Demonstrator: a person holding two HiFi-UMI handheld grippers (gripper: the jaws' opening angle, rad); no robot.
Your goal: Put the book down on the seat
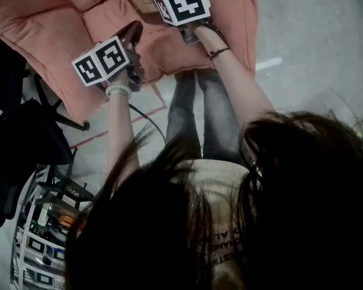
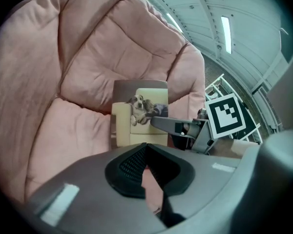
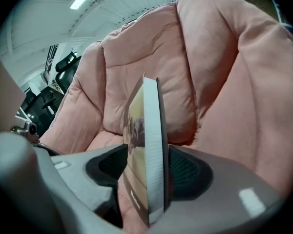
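A pink cushioned chair [image 2: 83,57] fills both gripper views. The book [image 2: 139,113], with a dog on a pale armchair on its cover, stands upright on the seat cushion against the backrest. In the right gripper view the book [image 3: 154,130] is edge-on between the jaws of my right gripper [image 3: 146,172], which stand wide beside its two faces, and the pads do not clearly press on it. My left gripper [image 2: 146,152] hangs in front of the book with its jaws together and nothing between them. In the head view the left gripper [image 1: 135,29] sits lower left of the right one.
The chair's seat cushion [image 1: 48,23] spreads across the top of the head view, with its dark frame legs below. A black office chair [image 1: 12,132] and a rack of gear [image 1: 42,234] stand at the left. The person's legs [image 1: 199,113] stand on a grey floor [image 1: 314,41].
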